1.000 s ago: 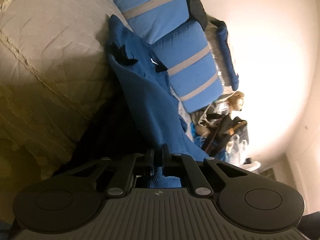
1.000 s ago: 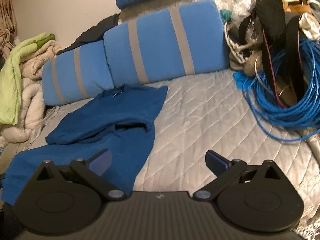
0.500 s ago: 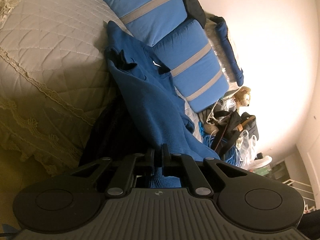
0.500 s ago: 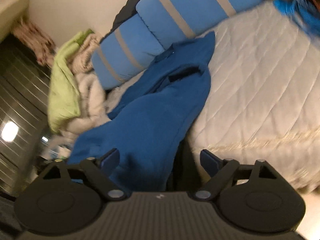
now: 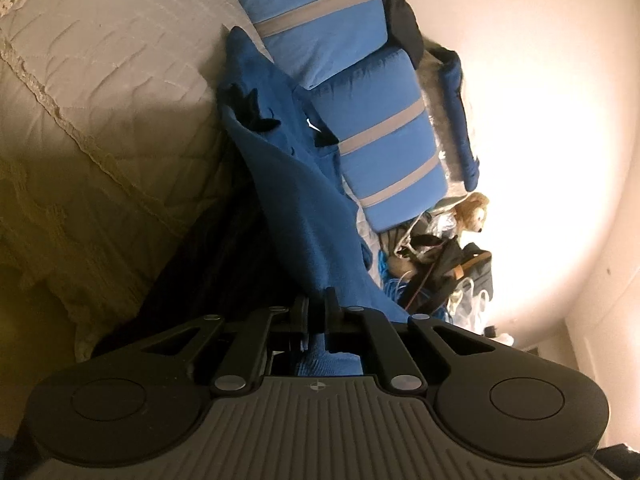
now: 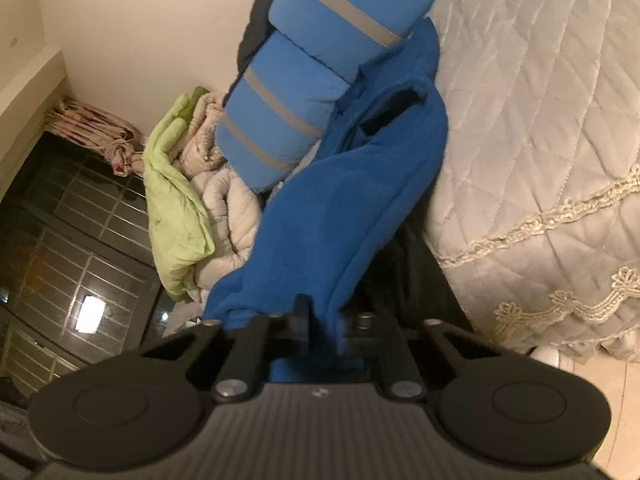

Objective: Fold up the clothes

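- Now both handheld grippers pinch the same blue fleece top (image 5: 304,216), which stretches from them back onto a bed.
- Left gripper (image 5: 316,308): jaws pressed together on a fold of the top's edge.
- Right gripper (image 6: 316,316): jaws closed on another part of the edge; the fabric there is slightly blurred.
- The far end of the top lies on the grey quilted bedspread (image 6: 540,128), against blue pillows with grey stripes (image 6: 304,92).
- Beyond the pillows, a green cloth (image 6: 176,200) drapes over pale bedding.
- A teddy bear (image 5: 472,212) sits near blue cable.
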Demonstrator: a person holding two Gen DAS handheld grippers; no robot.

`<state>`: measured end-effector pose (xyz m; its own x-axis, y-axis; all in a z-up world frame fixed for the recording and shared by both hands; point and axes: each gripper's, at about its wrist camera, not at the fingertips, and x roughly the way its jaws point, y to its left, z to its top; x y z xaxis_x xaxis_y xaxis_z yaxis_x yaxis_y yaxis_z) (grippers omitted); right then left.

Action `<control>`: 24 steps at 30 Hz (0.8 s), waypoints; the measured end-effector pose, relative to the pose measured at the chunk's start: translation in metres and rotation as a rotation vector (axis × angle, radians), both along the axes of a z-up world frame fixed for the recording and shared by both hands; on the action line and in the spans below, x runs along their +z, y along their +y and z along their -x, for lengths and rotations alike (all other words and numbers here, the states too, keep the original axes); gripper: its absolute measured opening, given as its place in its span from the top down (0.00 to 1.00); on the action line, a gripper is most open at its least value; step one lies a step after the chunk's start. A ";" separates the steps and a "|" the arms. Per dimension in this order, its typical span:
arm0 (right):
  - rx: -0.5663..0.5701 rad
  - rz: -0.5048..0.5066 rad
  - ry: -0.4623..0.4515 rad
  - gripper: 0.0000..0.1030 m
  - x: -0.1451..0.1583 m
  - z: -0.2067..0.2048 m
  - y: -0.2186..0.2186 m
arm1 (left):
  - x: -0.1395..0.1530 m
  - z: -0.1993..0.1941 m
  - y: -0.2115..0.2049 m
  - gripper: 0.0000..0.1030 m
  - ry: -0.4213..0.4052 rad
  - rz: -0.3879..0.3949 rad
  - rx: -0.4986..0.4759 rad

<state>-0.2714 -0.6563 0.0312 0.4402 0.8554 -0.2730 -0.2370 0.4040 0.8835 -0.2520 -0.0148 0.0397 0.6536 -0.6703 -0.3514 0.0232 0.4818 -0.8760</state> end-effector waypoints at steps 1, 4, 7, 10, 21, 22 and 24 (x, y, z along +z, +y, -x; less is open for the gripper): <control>-0.014 -0.012 -0.004 0.93 0.003 0.002 -0.002 | 0.003 0.001 -0.001 0.94 -0.004 -0.010 0.009; -0.062 -0.048 -0.018 0.94 0.013 0.006 -0.009 | 0.014 0.003 0.000 0.95 -0.027 -0.019 0.055; -0.103 -0.046 -0.058 0.94 0.035 0.007 -0.011 | 0.029 0.003 0.001 0.95 -0.059 -0.015 0.109; -0.134 -0.035 -0.090 0.94 0.060 0.003 -0.004 | 0.047 0.000 0.000 0.95 -0.078 -0.027 0.163; -0.202 -0.025 -0.126 0.94 0.119 -0.016 0.009 | 0.084 -0.008 0.000 0.95 -0.120 -0.072 0.243; -0.203 -0.022 -0.134 0.94 0.123 -0.016 0.009 | 0.087 -0.006 -0.001 0.95 -0.133 -0.079 0.250; -0.207 -0.018 -0.152 0.94 0.132 -0.016 0.010 | 0.094 -0.003 -0.001 0.96 -0.159 -0.090 0.266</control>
